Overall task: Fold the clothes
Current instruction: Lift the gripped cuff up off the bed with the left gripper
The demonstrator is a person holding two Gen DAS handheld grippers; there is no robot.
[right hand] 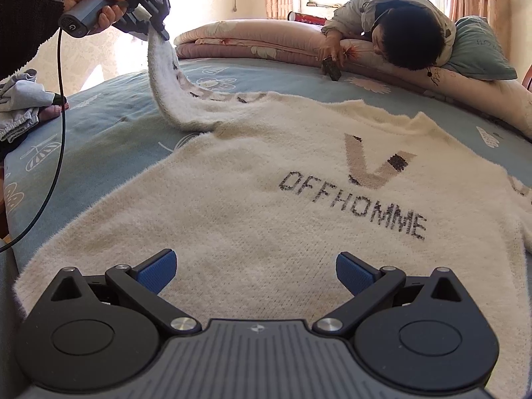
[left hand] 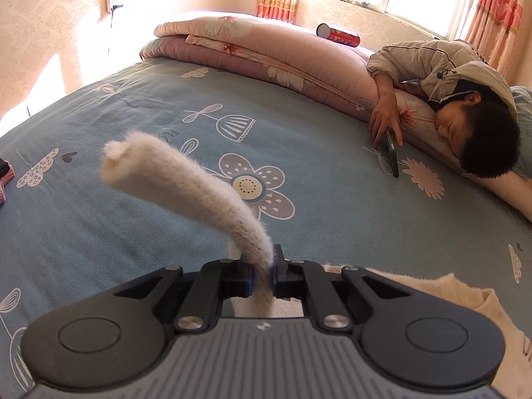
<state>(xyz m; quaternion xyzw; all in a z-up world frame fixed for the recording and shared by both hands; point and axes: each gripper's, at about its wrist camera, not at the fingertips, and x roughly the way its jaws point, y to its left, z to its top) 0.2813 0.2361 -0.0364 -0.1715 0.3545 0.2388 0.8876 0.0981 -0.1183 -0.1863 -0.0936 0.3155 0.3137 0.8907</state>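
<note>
My left tool point(left hand: 262, 266) is clamped tight on the sleeve point(left hand: 186, 179) of the cream fuzzy knitted sweater point(right hand: 266, 206), pinching it partway along so that the cuff end sticks out ahead of the pads and curls in the air. Seen from my right side, the sleeve hangs from that tool point(right hand: 159, 30) in a long curve down to the shoulder, lifted well clear of the bed point(right hand: 99, 133).

My right tool point(right hand: 256, 272) stands wide, its blue pads apart and holding nothing, poised low over the hem end of the sweater near the bed's near edge.

The sweater itself lies flat and face up on the blue flower-print sheet point(left hand: 133, 116), its hem toward the near edge, its neck toward the far edge, dark lettering across the chest.

Further out, a pink folded quilt point(left hand: 252, 50) runs along the far edge, and a person in a pale padded jacket point(left hand: 442, 63) lies at the far right corner holding a dark phone point(left hand: 390, 153). A grey garment point(right hand: 20, 106) sits at the left edge.

I judge this to be the sleeve fold: the sleeve is raised but not yet laid over. The next move calls for carrying it across the chest and setting it flat, then letting go; my free tool may need to pin the body so it doesn't drag.
</note>
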